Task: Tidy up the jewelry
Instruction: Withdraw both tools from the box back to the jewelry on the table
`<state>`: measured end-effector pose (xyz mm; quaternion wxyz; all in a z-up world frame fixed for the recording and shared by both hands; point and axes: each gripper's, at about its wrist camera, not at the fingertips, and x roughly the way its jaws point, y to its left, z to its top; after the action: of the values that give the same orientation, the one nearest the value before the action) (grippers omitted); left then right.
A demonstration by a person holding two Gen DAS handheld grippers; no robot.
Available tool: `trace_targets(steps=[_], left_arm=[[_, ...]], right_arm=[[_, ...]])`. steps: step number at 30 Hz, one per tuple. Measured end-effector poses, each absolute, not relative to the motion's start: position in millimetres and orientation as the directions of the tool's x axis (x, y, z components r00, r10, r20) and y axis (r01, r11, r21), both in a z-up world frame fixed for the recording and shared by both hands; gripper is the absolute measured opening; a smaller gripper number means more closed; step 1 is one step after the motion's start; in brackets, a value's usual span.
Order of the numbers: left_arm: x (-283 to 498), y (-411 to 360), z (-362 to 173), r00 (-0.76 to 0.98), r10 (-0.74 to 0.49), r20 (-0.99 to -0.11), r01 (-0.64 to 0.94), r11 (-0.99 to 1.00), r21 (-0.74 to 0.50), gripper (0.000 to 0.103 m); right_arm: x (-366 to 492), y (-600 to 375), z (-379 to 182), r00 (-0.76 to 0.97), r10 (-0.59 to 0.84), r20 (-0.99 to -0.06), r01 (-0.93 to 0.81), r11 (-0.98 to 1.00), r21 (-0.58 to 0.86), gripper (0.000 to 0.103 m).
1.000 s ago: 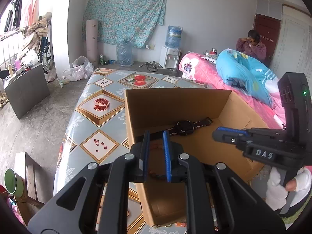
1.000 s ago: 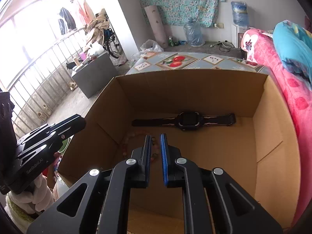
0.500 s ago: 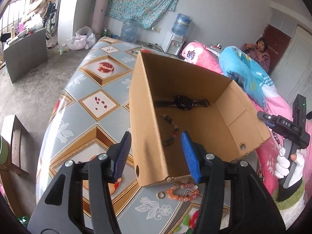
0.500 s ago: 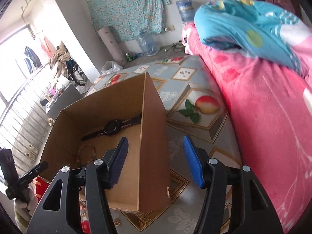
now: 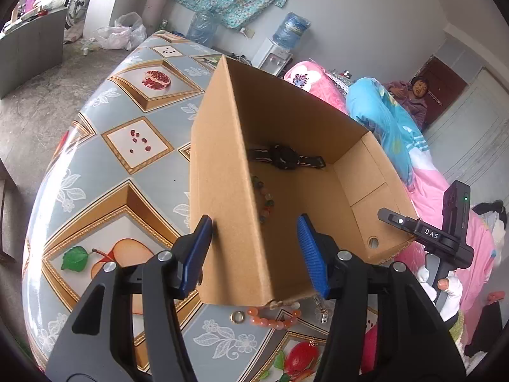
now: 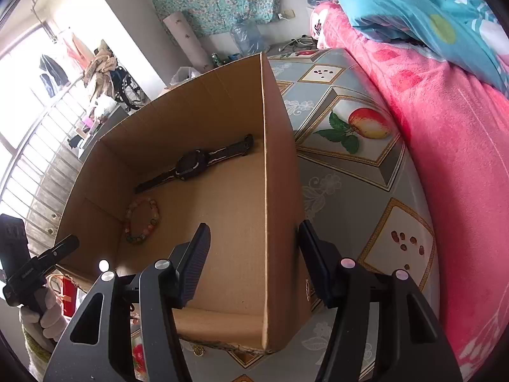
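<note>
two grippers, one cardboard box (image 5: 229,191), open top, on a table (image 5: 105,165) with a fruit-print cloth.

left gripper (image 5: 256,251): jaws standing wide, one finger outside the box's left wall, the other inside; that wall stands between the pads, nothing clamped. jaws have just been opening.

right gripper (image 6: 254,261): jaws likewise spread, astride the box's right wall, one finger inside, one outside; nothing clamped. jaws have just been opening.

inside box: black watch (image 5: 284,158), strap flat, at the far end; multicoloured bead bracelet (image 6: 141,221) on the floor nearer the left wall, apart from the watch.

outside box, near edge: orange bead bracelet (image 5: 273,316) partly tucked under the box's near corner; small ring (image 5: 237,317) just left of it; a small silver piece (image 5: 323,313) to the right, too small to tell.

surroundings: pink bedding (image 6: 445,146) along the table's right side, blue quilt (image 5: 385,127) on it; water bottles (image 5: 291,30) by the far wall; a seated person (image 5: 413,95) far right.
</note>
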<state>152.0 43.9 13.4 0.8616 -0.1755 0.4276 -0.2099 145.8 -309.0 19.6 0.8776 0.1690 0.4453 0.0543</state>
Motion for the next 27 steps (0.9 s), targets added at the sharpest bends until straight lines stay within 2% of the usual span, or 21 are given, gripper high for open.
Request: trace_targets(steps=[13,27], left_arm=[[151.7,51.5,15.0,0.589,-0.441,-0.677,0.182,0.889,-0.421,0.053],[161.7,49.1,18.9,0.619,-0.398,-0.677,0.164,0.908,-0.385,0.053]], right_arm=[[131.3,-289.2,17.0,0.59,0.24,-0.771,0.054,0.941,0.334,0.057],[153.3,-288.8,14.8,0.59,0.265,-0.763,0.032,0.936,0.35,0.057]])
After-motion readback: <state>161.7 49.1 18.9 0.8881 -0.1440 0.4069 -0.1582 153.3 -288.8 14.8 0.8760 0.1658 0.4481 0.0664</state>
